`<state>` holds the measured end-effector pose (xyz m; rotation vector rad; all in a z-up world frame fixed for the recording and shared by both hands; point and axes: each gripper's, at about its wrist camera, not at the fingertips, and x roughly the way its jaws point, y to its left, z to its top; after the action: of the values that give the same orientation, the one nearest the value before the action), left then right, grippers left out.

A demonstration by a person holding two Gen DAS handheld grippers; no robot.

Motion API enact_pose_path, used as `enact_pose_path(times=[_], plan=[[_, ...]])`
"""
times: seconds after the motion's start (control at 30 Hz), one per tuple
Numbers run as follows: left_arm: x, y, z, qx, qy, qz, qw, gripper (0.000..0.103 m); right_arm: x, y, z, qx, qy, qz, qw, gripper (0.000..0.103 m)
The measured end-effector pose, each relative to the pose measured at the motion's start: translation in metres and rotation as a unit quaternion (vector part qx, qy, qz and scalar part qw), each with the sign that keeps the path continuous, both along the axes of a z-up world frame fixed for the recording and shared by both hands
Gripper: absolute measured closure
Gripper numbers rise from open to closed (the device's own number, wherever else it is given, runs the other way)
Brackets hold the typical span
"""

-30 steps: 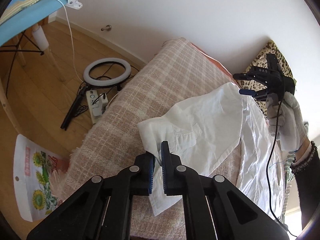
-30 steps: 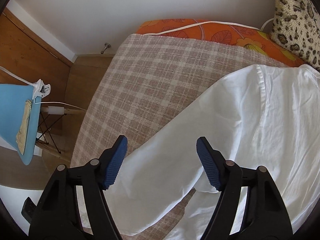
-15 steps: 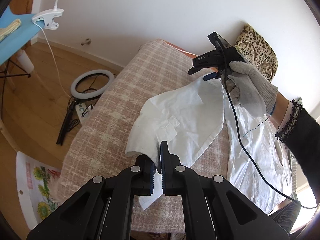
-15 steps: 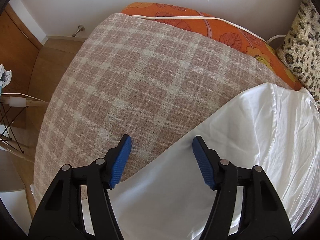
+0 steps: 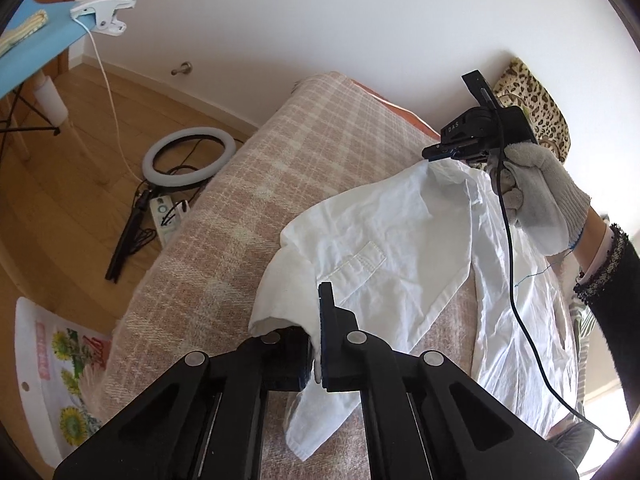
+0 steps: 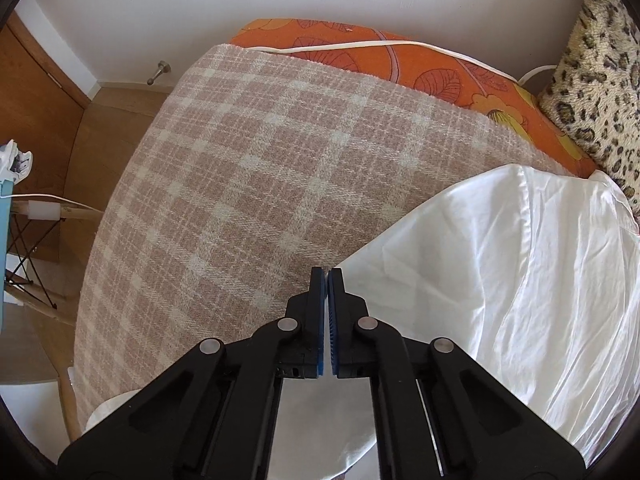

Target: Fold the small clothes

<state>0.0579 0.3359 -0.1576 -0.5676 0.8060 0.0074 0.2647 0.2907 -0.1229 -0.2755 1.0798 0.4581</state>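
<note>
Both grippers pinched the crumpled white cotton shirt (image 5: 400, 240): left gripper (image 5: 316, 356) at lower centre, right gripper (image 6: 329, 304) just closed on its edge (upper right in the left view). Next, probably, came carrying that side across the checked beige blanket (image 6: 260, 160).

Black left gripper (image 5: 318, 344) with blue pads (image 5: 323, 360), 4 silver screws; black right gripper (image 6: 328, 280) marked "DAS", black cable (image 5: 516, 288); grey knit glove (image 5: 544, 200), black sleeve (image 5: 616, 296) with beaded cuff
</note>
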Motion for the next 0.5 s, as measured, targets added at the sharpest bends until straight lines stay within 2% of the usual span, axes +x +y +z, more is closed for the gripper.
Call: enact_pose_path(times=[0.07,0.2,0.3,0.37,0.4,0.47,0.5], plan=[[-0.009,-0.001,0.018,0.0,-0.033,0.004,0.9995,0.102,0.008,-0.02,0.013,0.037,0.008,-0.009,0.999,0.102],[-0.019,-0.012,0.044,0.021,-0.066,0.003,0.9976,0.101,0.014,-0.055,0.043,0.107,0.011,-0.023,0.994,0.102],[-0.021,-0.031,0.062,0.061,-0.086,-0.013,0.9943,0.101,0.014,-0.08,0.061,0.126,0.013,-0.026,0.992,0.102],[-0.023,-0.042,0.072,0.069,-0.098,-0.025,0.9925,0.101,0.015,-0.075,0.06,0.132,0.04,-0.009,0.99,0.102],[-0.025,-0.046,0.076,0.073,-0.103,-0.028,0.9916,0.101,0.011,-0.07,0.057,0.125,0.036,-0.007,0.992,0.101],[-0.029,-0.056,0.083,0.082,-0.114,-0.038,0.9893,0.101,0.009,-0.064,0.053,0.113,0.044,0.002,0.993,0.086],[-0.03,-0.061,0.085,0.084,-0.117,-0.043,0.9886,0.101,0.007,-0.062,0.049,0.113,0.048,0.005,0.992,0.063]])
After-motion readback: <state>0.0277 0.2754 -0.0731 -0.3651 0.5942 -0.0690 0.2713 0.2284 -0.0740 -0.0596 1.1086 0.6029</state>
